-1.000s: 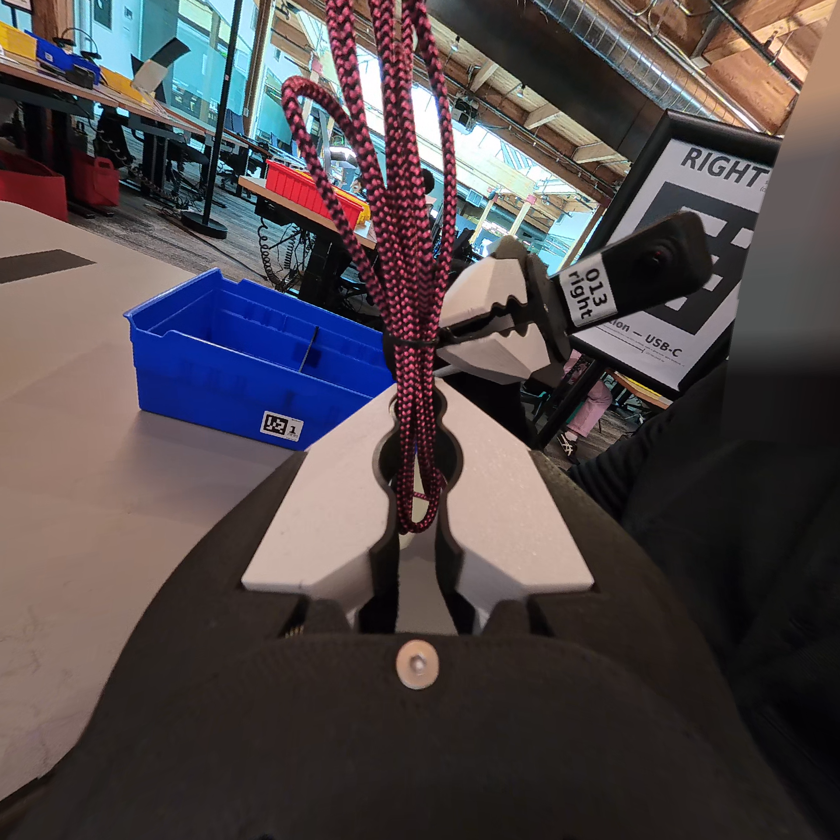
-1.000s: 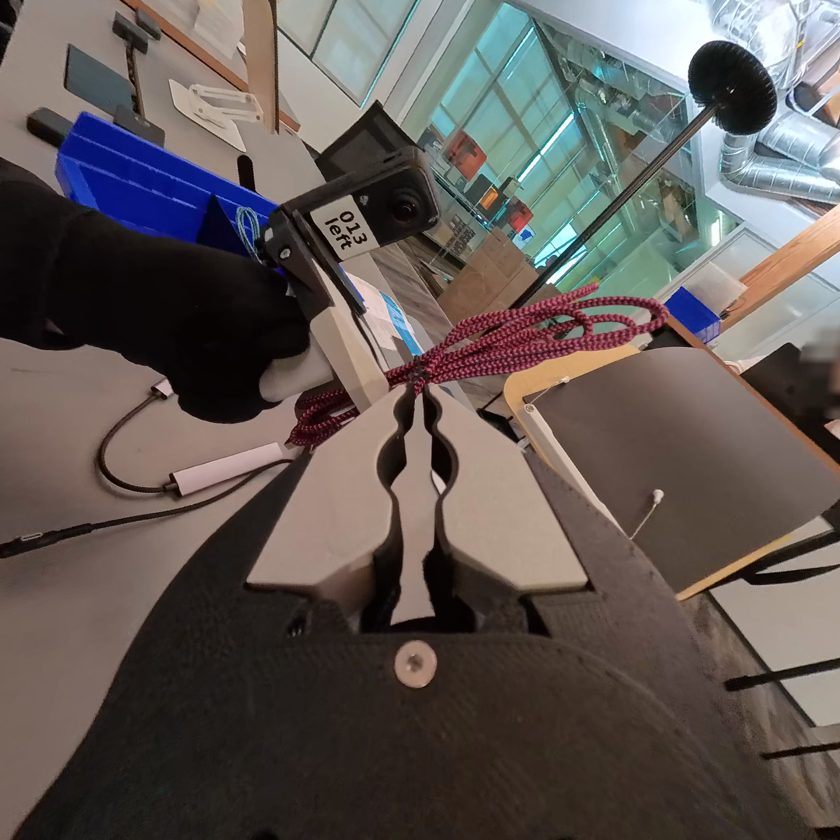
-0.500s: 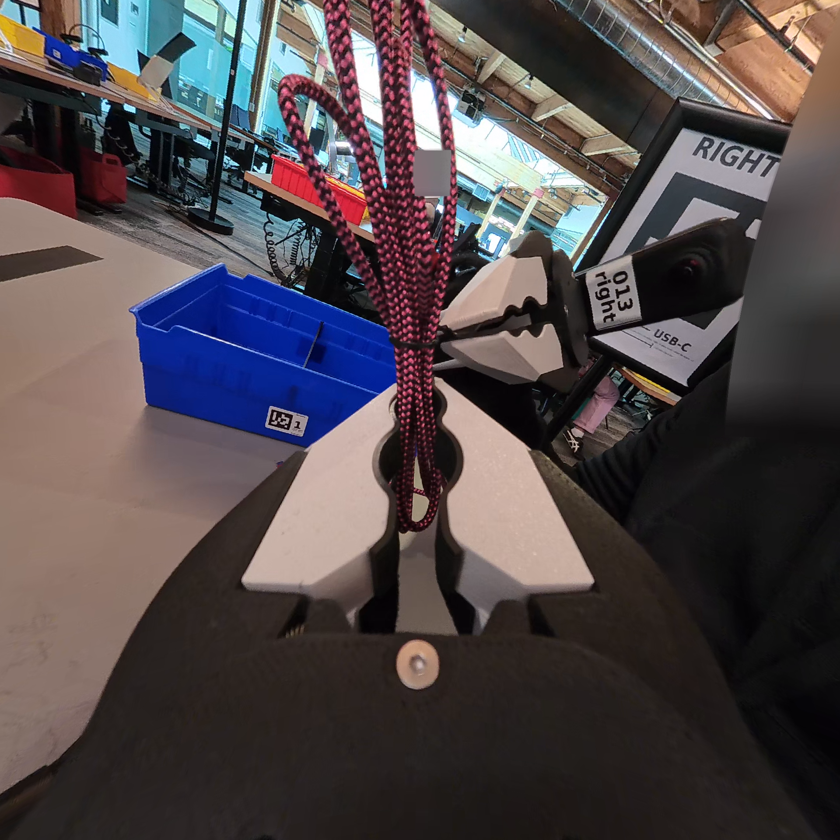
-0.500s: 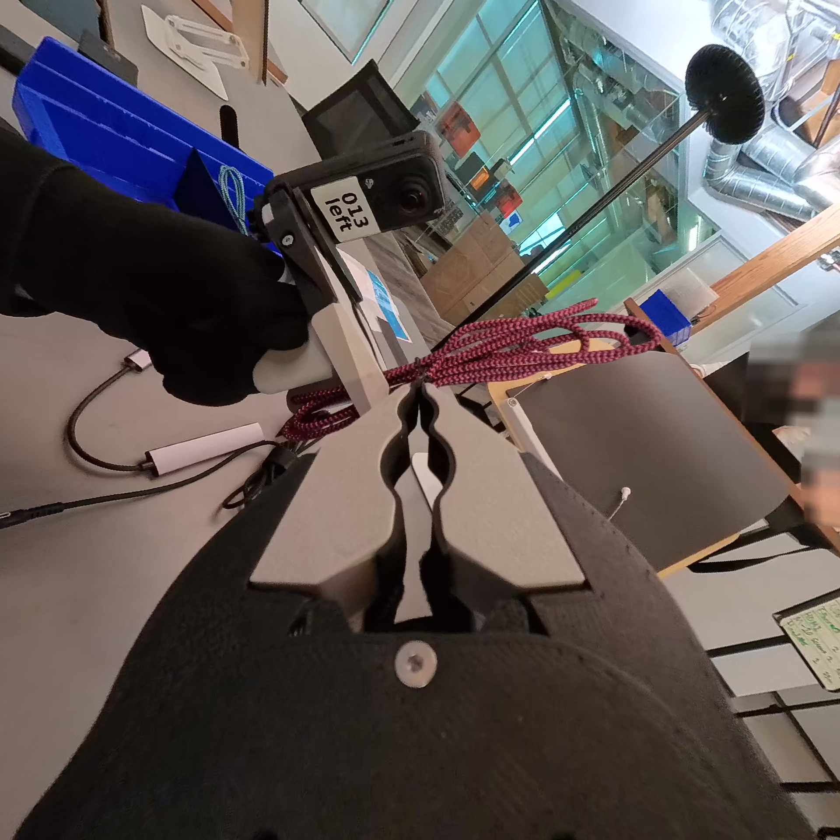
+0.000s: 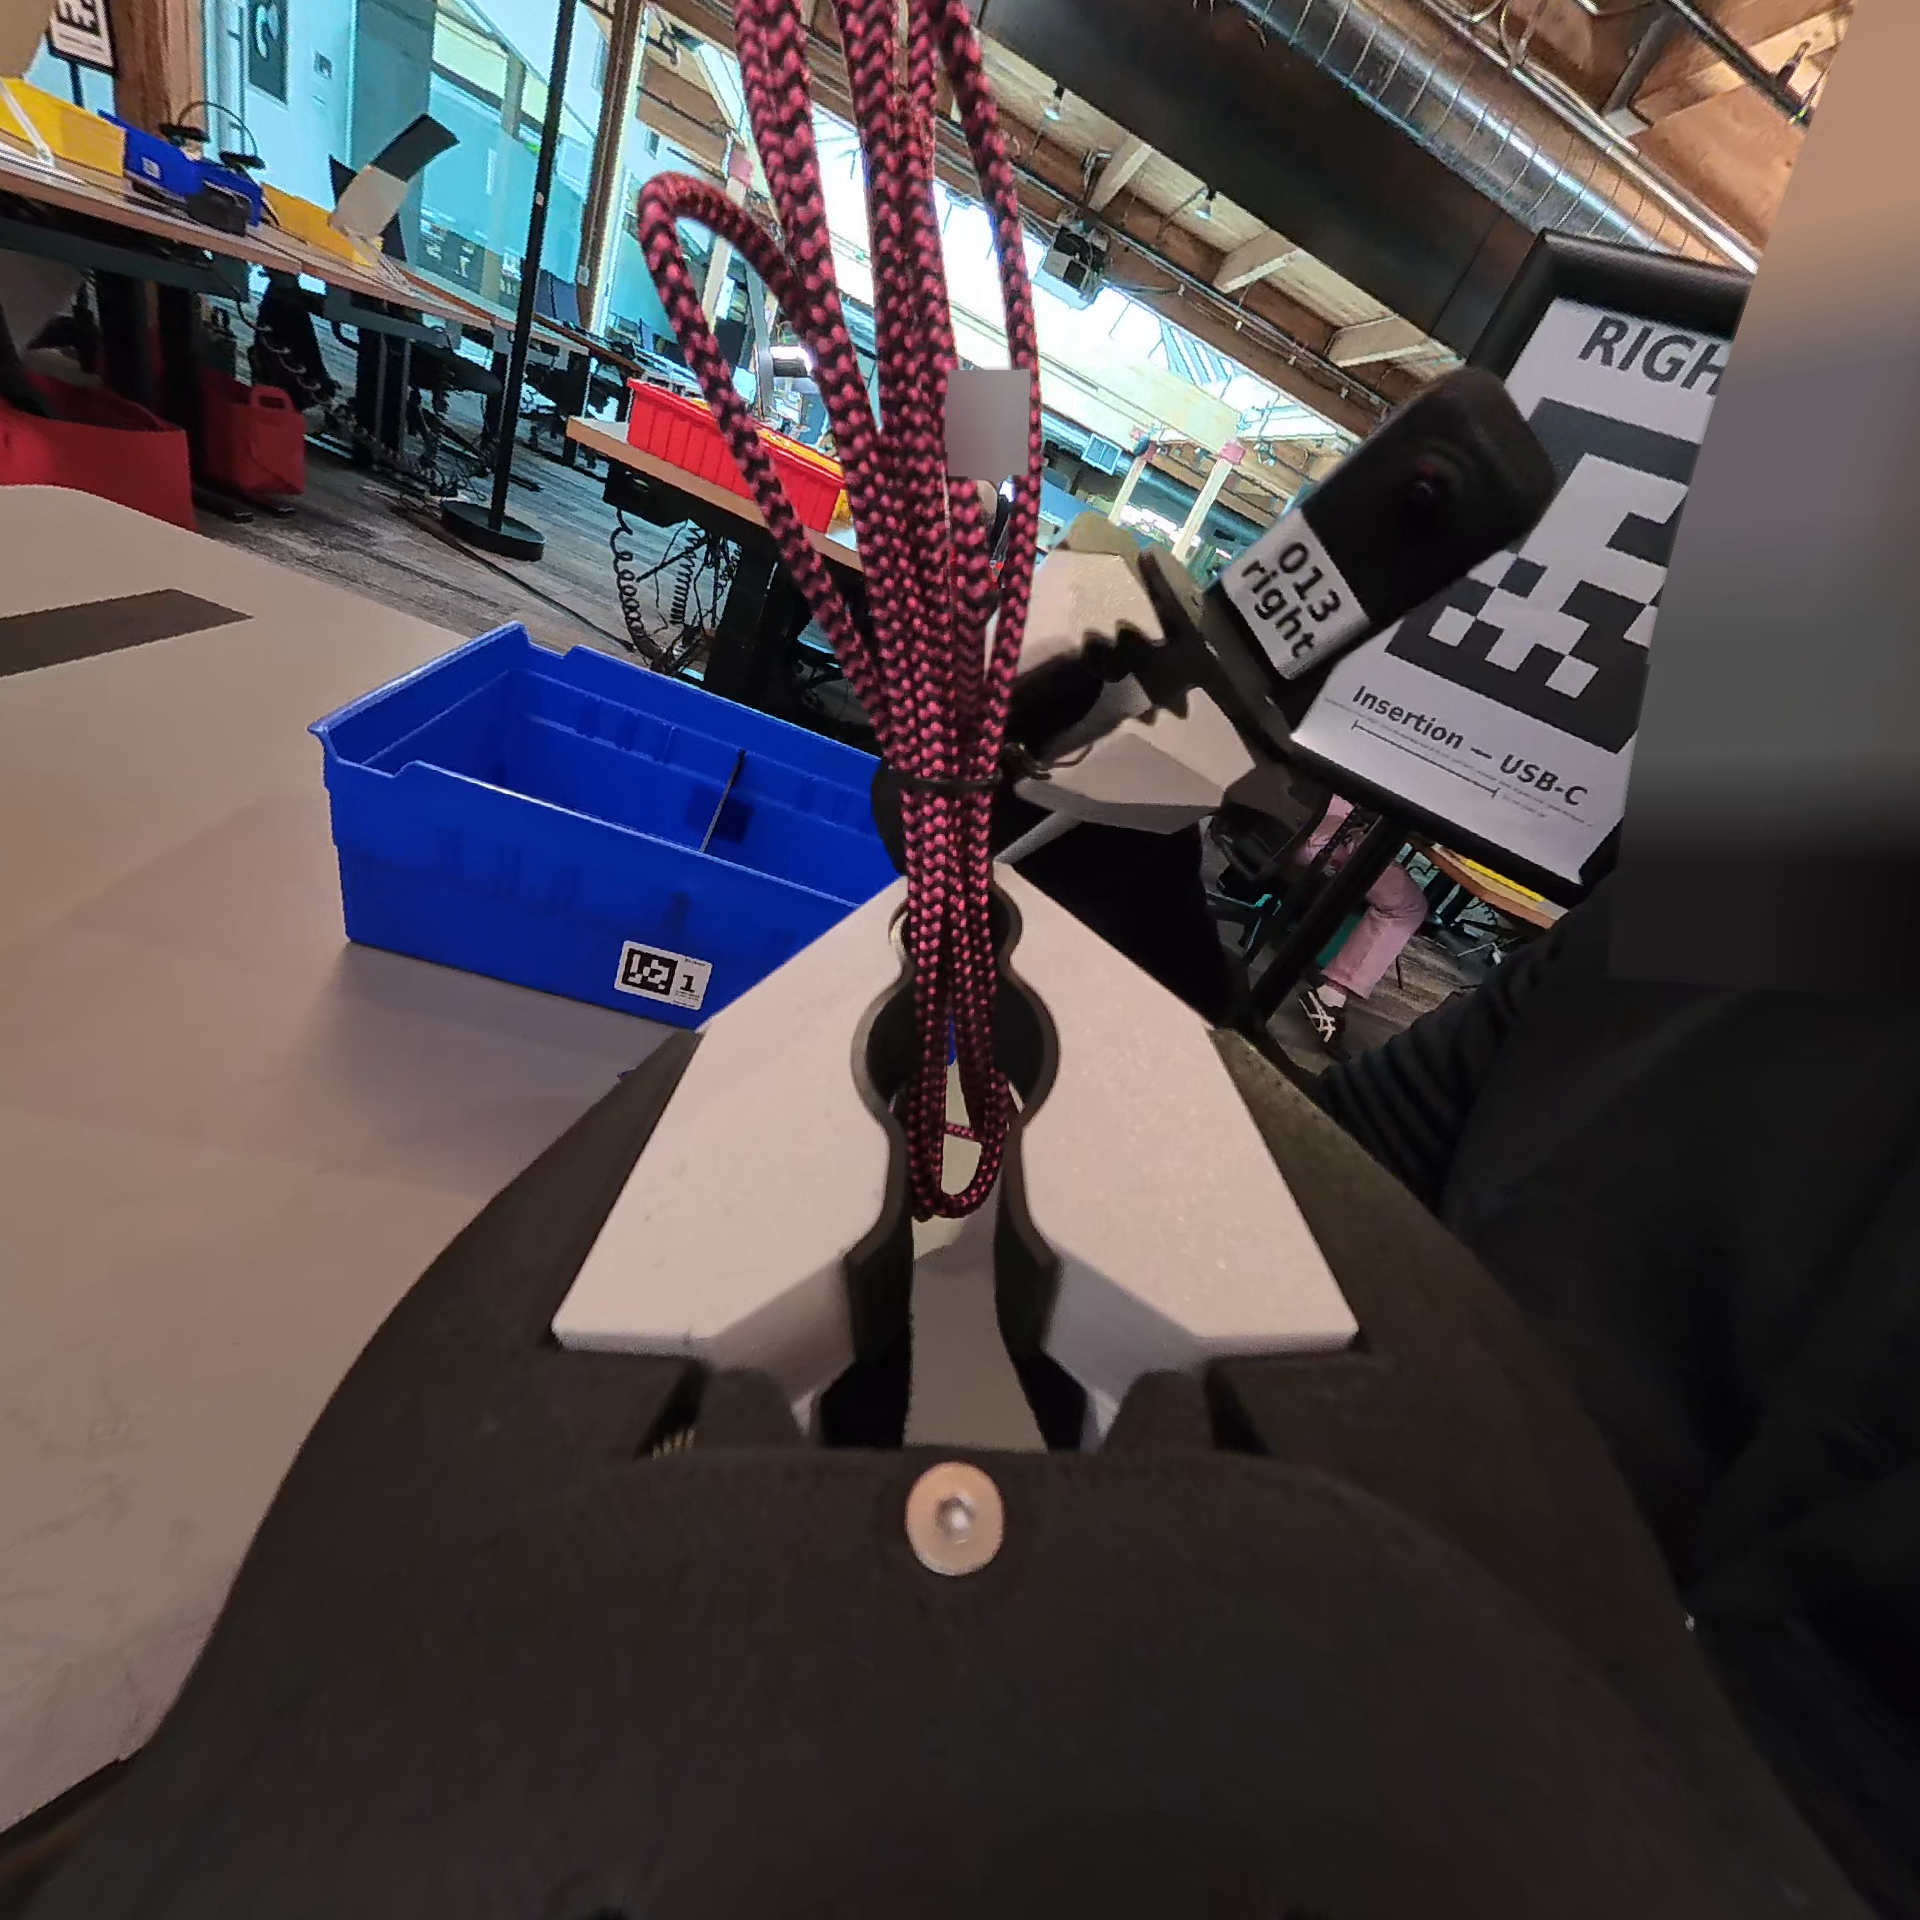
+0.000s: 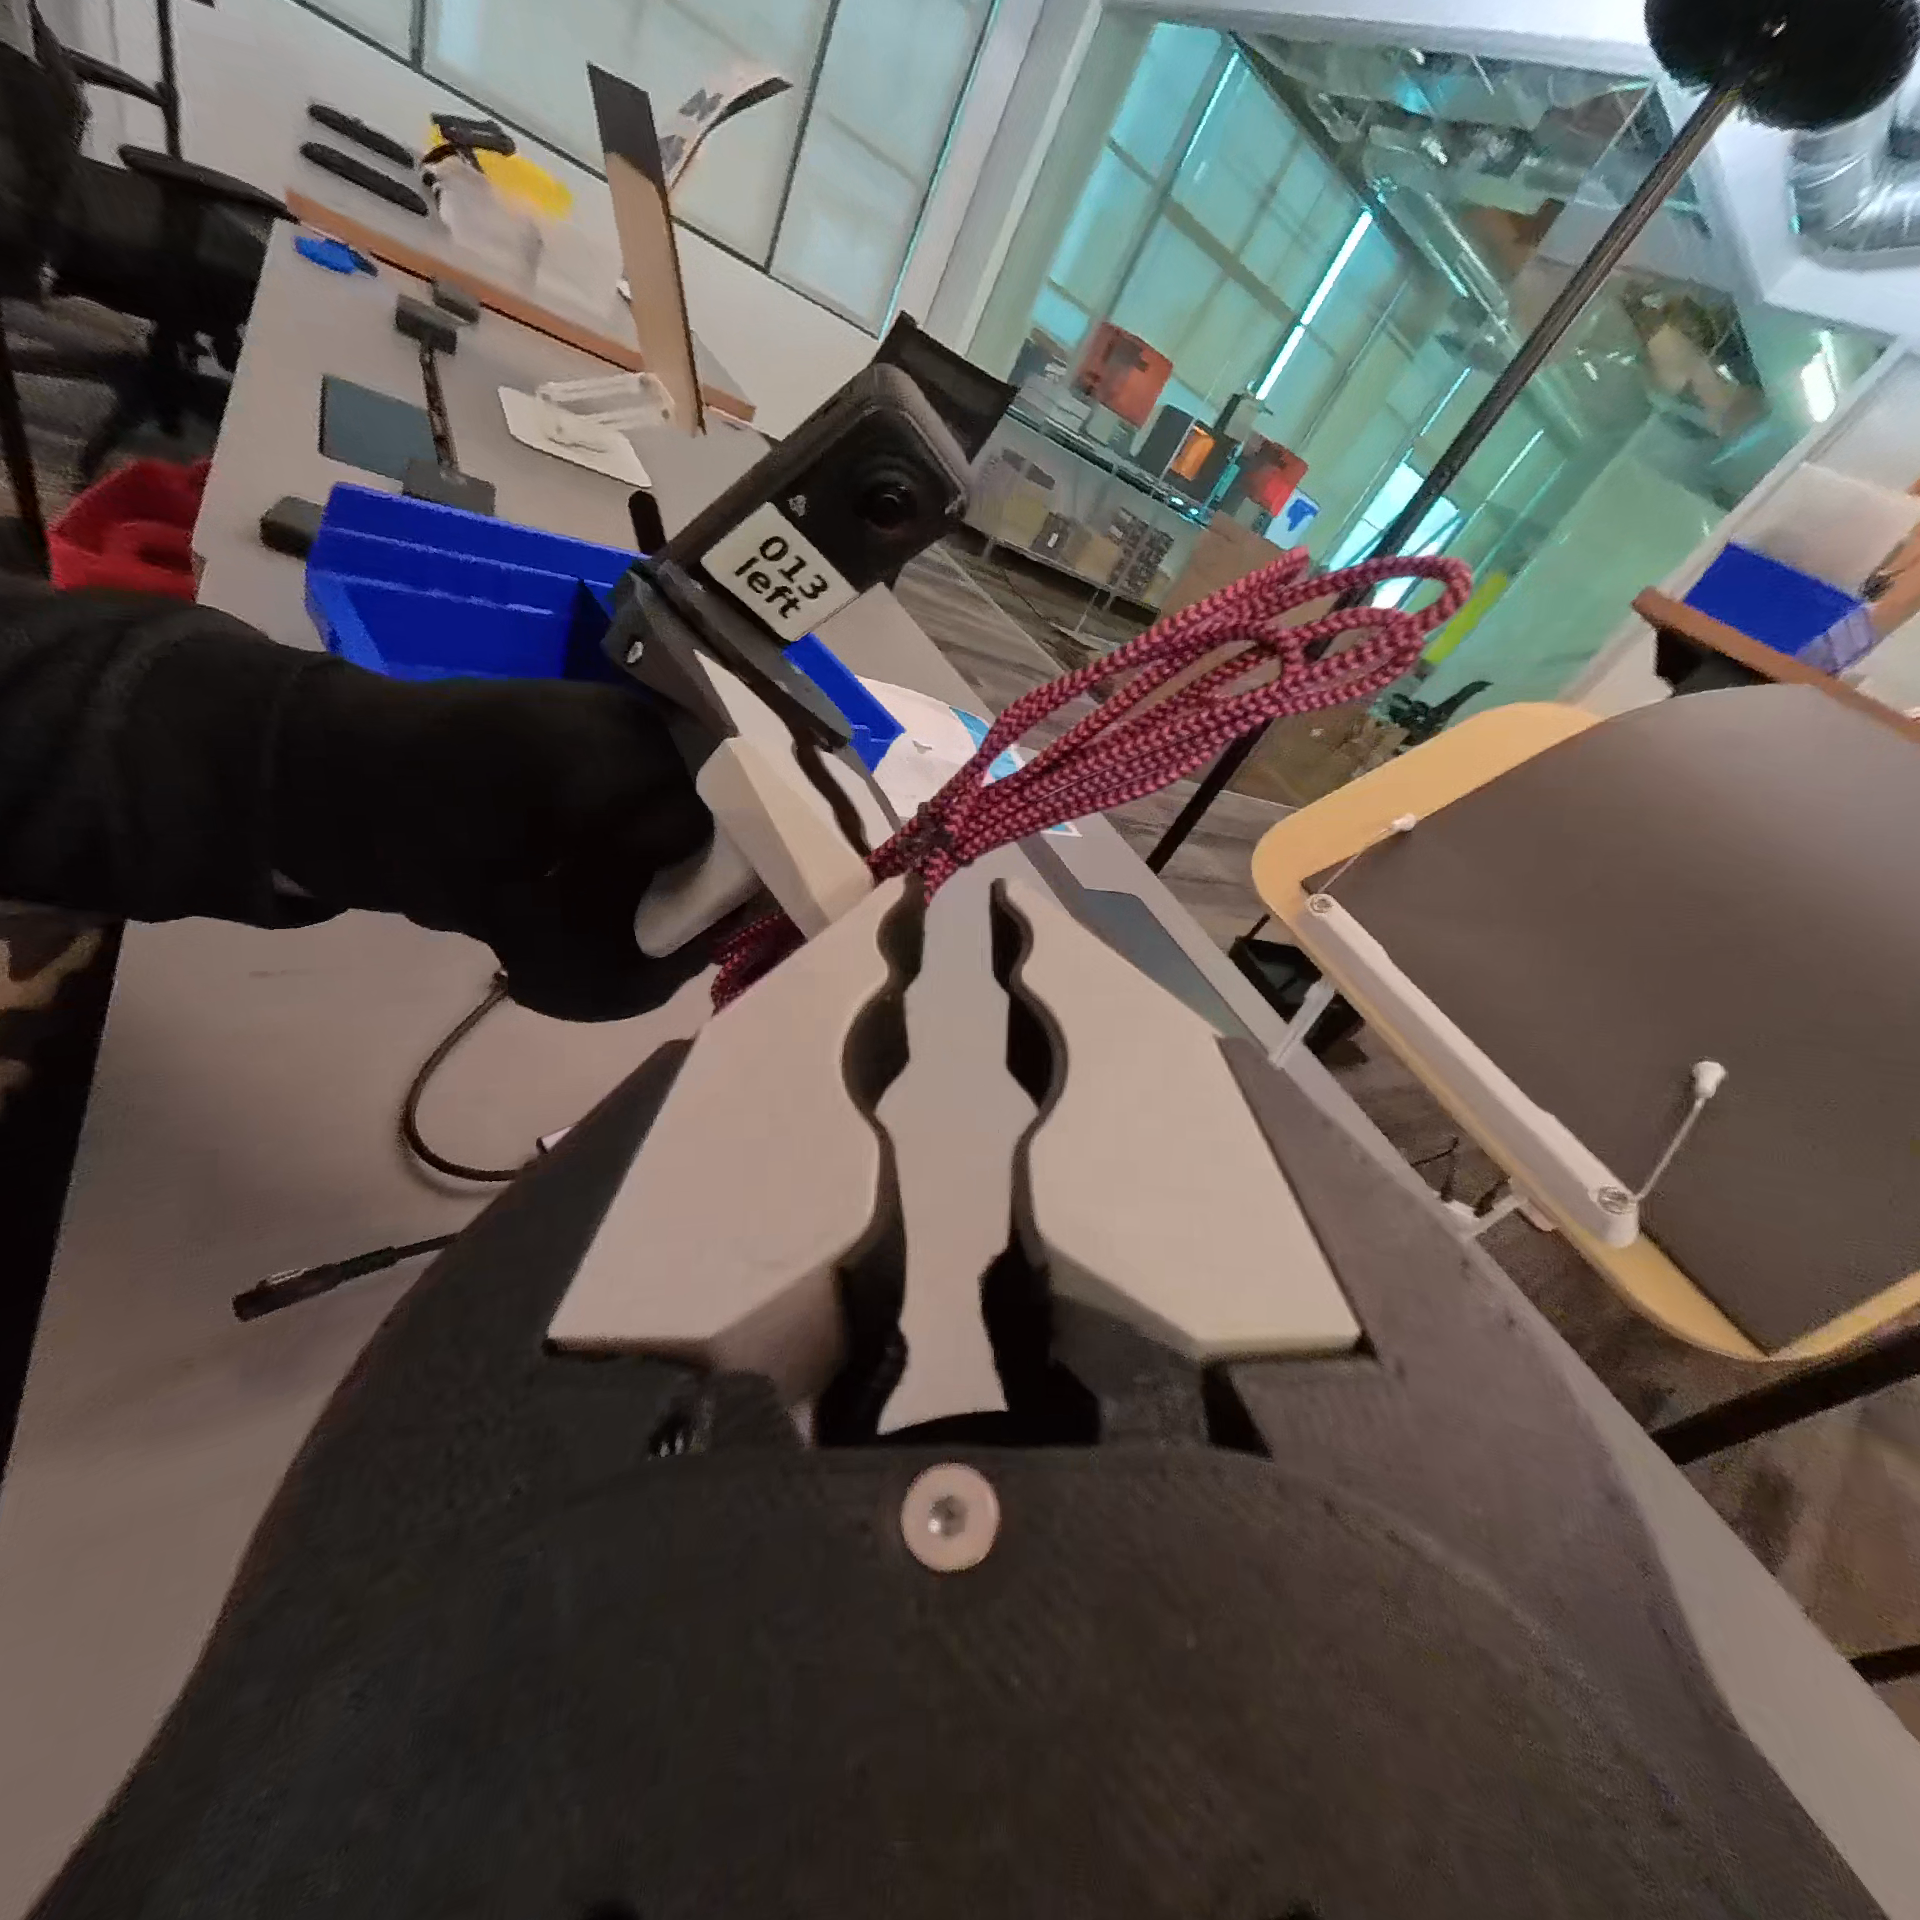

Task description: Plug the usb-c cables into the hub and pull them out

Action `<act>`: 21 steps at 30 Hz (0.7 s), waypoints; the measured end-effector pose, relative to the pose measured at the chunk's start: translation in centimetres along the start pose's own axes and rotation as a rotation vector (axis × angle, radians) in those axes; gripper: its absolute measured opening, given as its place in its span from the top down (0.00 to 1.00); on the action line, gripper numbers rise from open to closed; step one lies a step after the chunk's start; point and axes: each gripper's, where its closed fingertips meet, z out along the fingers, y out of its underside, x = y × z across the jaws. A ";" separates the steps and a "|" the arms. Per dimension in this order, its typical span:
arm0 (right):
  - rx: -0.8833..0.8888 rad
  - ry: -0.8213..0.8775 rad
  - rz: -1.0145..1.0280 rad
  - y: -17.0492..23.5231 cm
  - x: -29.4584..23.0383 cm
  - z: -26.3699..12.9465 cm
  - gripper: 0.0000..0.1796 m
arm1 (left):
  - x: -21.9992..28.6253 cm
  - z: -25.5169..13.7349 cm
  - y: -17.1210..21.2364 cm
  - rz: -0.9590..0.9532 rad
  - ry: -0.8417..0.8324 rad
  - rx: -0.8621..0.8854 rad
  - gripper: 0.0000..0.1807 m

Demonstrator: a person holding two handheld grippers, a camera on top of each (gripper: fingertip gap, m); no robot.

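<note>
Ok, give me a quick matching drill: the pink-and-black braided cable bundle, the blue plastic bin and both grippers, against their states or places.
1. pink-and-black braided cable bundle
2. blue plastic bin
3. left gripper
4. right gripper

A. open, tips by the black tie
B. stands on the grey table
C. shut on the bundle
D. pinched low, loops rising above the fingers

Pairs: 1-D, 2-B, 3-C, 4-A.
</note>
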 end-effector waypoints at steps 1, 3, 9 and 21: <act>0.001 -0.005 0.005 0.1 -0.1 0.0 0.95 | 0.0 0.0 0.0 0.000 0.002 0.000 0.98; -0.002 -0.004 0.009 0.2 -0.1 0.1 0.96 | 0.1 0.1 0.0 0.000 0.005 0.002 0.98; 0.011 -0.015 0.036 0.1 -0.1 0.2 0.94 | 0.0 0.1 0.0 0.000 0.003 0.000 0.98; 0.014 -0.022 0.000 -0.3 -0.8 0.2 0.98 | -0.1 0.2 0.0 -0.002 0.002 0.002 0.98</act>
